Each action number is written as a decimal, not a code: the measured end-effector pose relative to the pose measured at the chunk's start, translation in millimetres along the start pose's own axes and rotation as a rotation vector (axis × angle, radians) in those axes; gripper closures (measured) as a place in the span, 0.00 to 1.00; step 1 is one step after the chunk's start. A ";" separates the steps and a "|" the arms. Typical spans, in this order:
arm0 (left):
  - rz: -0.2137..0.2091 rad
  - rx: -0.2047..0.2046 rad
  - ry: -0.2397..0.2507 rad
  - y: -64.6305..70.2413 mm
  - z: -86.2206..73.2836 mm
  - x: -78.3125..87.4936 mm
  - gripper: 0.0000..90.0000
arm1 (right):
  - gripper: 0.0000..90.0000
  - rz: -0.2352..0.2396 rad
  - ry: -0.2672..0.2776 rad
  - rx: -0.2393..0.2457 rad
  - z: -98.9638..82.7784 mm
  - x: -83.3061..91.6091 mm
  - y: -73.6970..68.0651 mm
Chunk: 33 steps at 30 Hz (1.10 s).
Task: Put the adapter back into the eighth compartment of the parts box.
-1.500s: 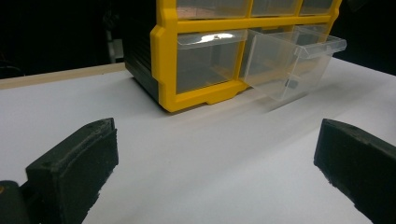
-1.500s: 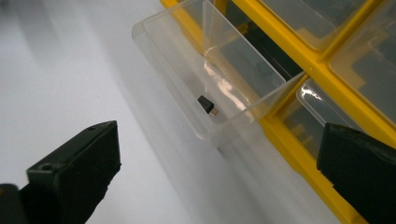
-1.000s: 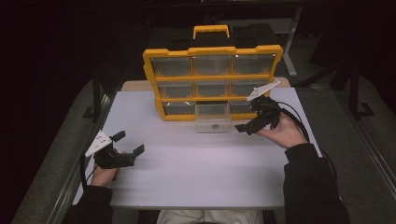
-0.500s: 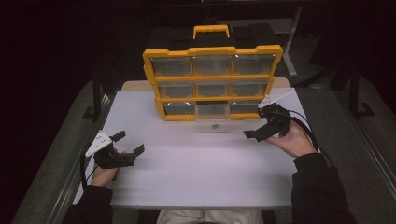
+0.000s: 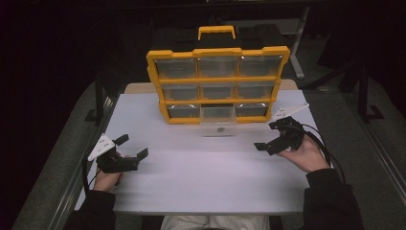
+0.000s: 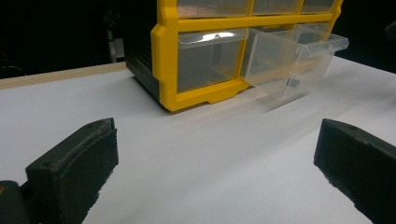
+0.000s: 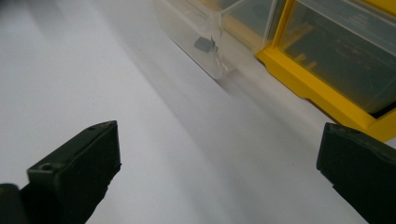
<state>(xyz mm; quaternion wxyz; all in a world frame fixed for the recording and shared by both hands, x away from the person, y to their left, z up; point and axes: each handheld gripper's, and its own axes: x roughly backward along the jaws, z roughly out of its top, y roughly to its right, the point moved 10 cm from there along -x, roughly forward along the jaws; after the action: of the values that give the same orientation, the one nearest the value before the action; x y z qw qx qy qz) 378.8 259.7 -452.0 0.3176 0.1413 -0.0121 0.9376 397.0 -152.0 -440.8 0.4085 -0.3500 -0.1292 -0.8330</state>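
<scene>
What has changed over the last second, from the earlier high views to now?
The right gripper has drawn back from the yellow drawer organiser toward the person, jaws open and empty. The clear plastic drawer stays pulled out with a small dark piece inside. The left gripper stays open in place on the white table.

Ahead of the left gripper's fingers (image 6: 70, 175) and beside the right gripper's fingers (image 7: 74, 163), the organizer (image 5: 218, 79) stands on the bench (image 5: 201, 177), its pulled-out drawer (image 5: 218, 121) holding a small part (image 5: 219, 129).
</scene>
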 end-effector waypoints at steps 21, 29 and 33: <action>0.001 -0.001 -0.002 0.5 -0.3 0.9 0.00 | 0.00 0.011 0.081 -0.094 -40.7 7.9 1.2; -0.001 -0.011 -0.007 2.3 -1.4 2.9 0.00 | 0.00 -0.014 0.107 -0.108 -51.7 9.3 3.4; 0.000 -0.010 -0.006 2.2 -1.4 3.3 0.00 | 0.00 -0.034 0.137 -0.125 -58.3 12.9 5.7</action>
<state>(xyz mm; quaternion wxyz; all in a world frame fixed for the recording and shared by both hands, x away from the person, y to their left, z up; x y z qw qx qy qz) 374.6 260.1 -452.4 0.3184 0.1424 -0.0176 0.9370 368.1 -192.4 -474.4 0.3797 -0.3145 -0.0547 -0.8683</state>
